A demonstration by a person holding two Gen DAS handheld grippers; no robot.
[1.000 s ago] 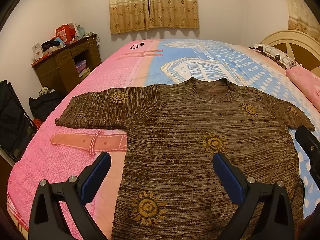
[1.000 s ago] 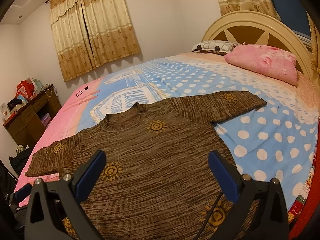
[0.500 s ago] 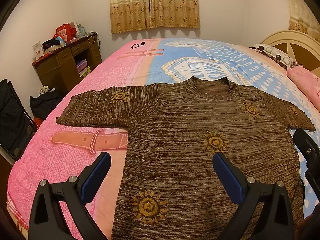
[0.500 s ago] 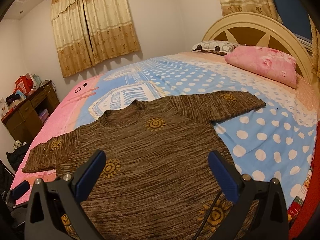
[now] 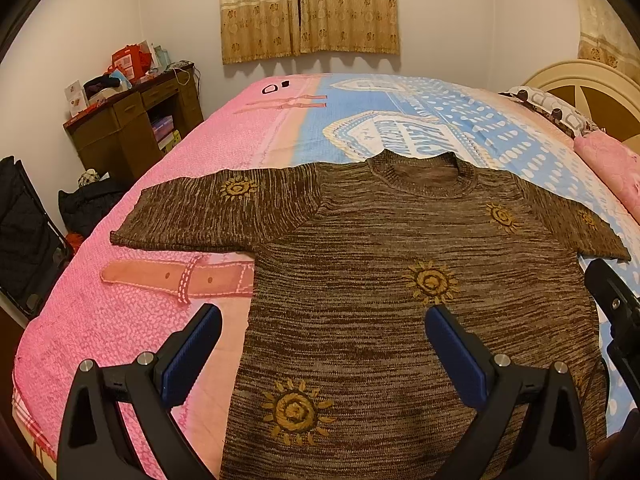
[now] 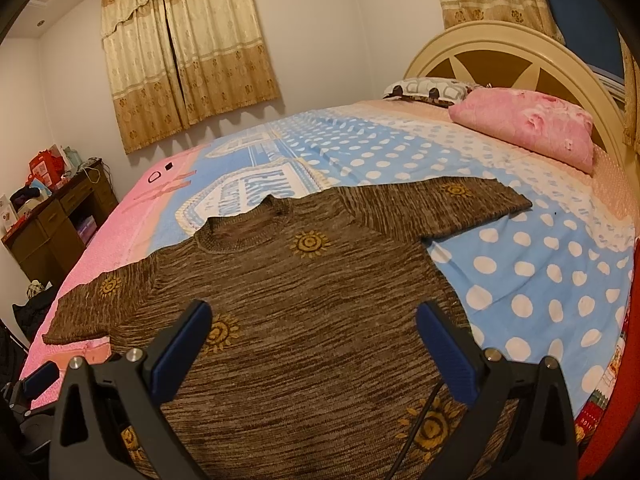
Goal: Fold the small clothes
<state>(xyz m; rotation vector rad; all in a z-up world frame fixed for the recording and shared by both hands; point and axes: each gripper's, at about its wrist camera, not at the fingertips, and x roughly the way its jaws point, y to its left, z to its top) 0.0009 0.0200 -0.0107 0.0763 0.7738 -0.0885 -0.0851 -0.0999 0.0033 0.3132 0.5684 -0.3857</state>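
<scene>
A brown knitted short-sleeved sweater [image 5: 380, 272] [image 6: 304, 312] with yellow sun patterns lies flat on the bed, neck away from me, both sleeves spread out. My left gripper [image 5: 322, 344] hovers open above its lower left part, one blue pad over the pink sheet, the other over the knit. Above the sweater's lower right part my right gripper [image 6: 312, 340] stands open with nothing between its fingers. Part of the right gripper [image 5: 616, 308] shows at the right edge of the left wrist view, and the left gripper's blue tip [image 6: 38, 380] at the lower left of the right wrist view.
The bed sheet [image 5: 120, 312] is pink on the left and blue with white dots [image 6: 540, 280] on the right. A pink pillow [image 6: 528, 128] and a cream headboard [image 6: 500, 48] are at the right. A dark wooden desk [image 5: 132, 128] stands left of the bed.
Both views have shifted slightly; the right wrist camera has turned a little, so the sweater sits a bit further right. The sweater itself has not moved.
</scene>
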